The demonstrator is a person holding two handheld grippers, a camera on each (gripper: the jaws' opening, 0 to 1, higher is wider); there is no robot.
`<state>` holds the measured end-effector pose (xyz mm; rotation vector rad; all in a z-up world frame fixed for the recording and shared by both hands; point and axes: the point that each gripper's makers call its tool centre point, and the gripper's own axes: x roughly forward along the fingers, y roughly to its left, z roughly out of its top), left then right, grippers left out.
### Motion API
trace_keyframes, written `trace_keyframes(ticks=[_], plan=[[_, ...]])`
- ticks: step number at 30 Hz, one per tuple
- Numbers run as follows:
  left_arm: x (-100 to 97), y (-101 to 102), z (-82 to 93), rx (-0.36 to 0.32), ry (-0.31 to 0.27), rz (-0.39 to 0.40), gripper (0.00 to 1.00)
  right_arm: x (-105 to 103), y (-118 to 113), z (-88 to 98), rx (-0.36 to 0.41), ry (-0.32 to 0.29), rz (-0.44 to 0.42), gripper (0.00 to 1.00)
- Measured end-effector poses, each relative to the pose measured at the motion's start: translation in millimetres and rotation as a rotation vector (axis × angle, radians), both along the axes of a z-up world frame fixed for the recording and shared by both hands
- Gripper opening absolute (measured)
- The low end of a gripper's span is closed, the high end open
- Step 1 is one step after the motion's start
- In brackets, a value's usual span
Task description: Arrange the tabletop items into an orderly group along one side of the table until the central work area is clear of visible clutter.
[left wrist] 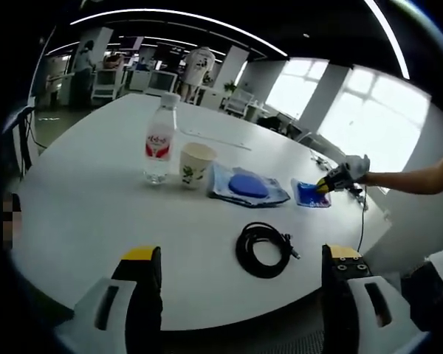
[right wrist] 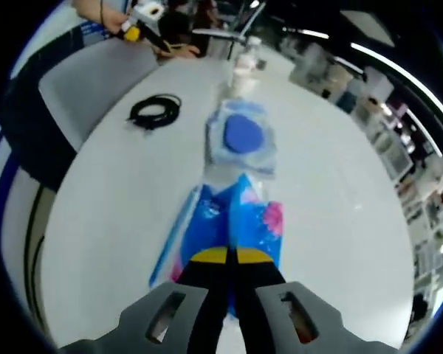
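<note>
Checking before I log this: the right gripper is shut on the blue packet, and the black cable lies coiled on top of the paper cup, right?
Not quite. The right gripper is shut on the blue packet, but the black cable lies coiled on the table, apart from the paper cup, as the left gripper view shows.

left claw (left wrist: 240, 276) jaws apart, right claw (right wrist: 231, 259) closed

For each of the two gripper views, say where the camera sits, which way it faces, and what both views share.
Left gripper view: rides the left gripper, open, at the table's near edge, facing across it; the person's arm enters from the right.
Right gripper view: rides the right gripper, shut on the blue packet, looking along the table.
Shared: black cable, paper cup, water bottle.
</note>
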<state>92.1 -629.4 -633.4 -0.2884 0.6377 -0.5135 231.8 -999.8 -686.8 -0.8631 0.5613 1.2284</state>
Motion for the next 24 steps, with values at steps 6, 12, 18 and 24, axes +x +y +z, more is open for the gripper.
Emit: trace_keyframes(ticks=[6, 12, 18, 24], plan=[[-0.7, 1, -1.1, 0.006, 0.010, 0.011, 0.90, 7, 5, -4.6, -0.010, -0.001, 0.052, 0.00], [-1.9, -2, -0.8, 0.012, 0.015, 0.018, 0.90, 15, 1, -9.6, -0.012, 0.025, 0.088, 0.00], [-2.7, -3, -2.9, 0.021, 0.026, 0.020, 0.90, 22, 1, -11.8, 0.001, 0.024, 0.098, 0.00], [-3.1, -7, -6.0, 0.021, 0.037, 0.023, 0.90, 24, 2, -15.9, 0.008, 0.031, 0.124, 0.00]])
